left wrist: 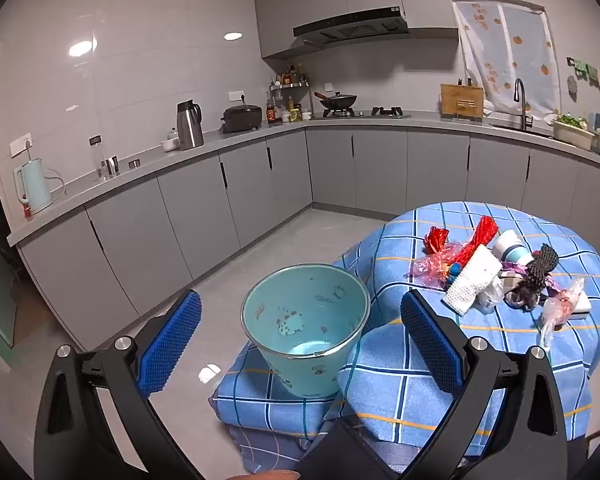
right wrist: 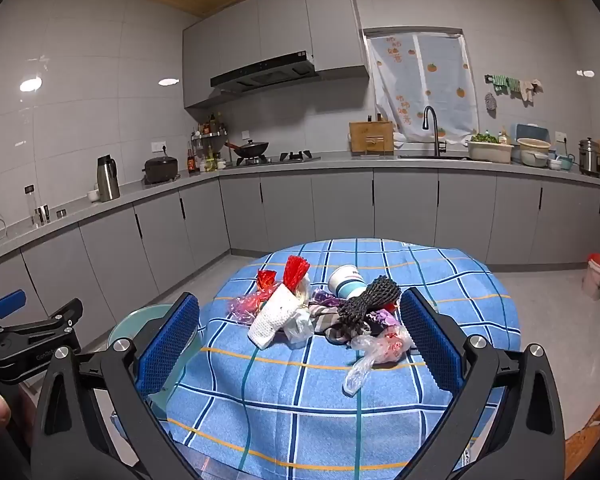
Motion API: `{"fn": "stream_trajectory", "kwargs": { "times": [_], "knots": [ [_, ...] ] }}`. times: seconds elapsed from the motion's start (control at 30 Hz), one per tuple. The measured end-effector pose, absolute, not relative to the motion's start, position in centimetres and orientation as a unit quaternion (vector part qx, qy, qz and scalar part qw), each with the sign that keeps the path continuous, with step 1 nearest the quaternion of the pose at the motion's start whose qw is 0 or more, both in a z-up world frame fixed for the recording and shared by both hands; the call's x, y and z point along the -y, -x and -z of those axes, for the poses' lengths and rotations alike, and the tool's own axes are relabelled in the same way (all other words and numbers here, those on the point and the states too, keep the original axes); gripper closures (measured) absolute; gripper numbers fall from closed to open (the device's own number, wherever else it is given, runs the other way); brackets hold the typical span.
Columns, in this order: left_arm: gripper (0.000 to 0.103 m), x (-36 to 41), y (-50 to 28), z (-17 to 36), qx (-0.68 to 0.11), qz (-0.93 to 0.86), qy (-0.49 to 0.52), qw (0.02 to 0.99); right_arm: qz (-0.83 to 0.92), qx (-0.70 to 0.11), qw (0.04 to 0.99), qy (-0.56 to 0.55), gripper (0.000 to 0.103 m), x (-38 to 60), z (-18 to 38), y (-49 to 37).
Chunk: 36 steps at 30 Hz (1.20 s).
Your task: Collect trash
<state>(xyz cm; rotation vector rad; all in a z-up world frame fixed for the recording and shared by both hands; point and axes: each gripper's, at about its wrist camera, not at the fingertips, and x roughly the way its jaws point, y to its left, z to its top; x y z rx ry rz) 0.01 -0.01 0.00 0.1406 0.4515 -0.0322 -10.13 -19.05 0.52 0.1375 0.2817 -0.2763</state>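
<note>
A pile of trash lies on the blue checked tablecloth: red wrappers, a white mesh sleeve, a paper cup, a black net and a clear plastic bag. The pile also shows in the left wrist view. A teal bin stands on a cloth-covered stool left of the table, empty inside. My left gripper is open, its fingers on either side of the bin. My right gripper is open and empty, just short of the pile.
Grey kitchen cabinets and the counter run along the far walls. A kettle, a flask and a wok stand on the counter. A red-lidded bucket sits on the floor at right.
</note>
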Motion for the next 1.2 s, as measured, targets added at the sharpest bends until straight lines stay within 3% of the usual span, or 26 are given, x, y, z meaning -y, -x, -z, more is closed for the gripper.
{"fn": "stream_trajectory", "kwargs": {
  "times": [1.2],
  "knots": [
    [0.005,-0.4,0.4,-1.1,-0.213,0.017,-0.065,0.975,0.137,-0.141,0.978,-0.07,0.004,19.5,-0.2,10.3]
  ]
}}
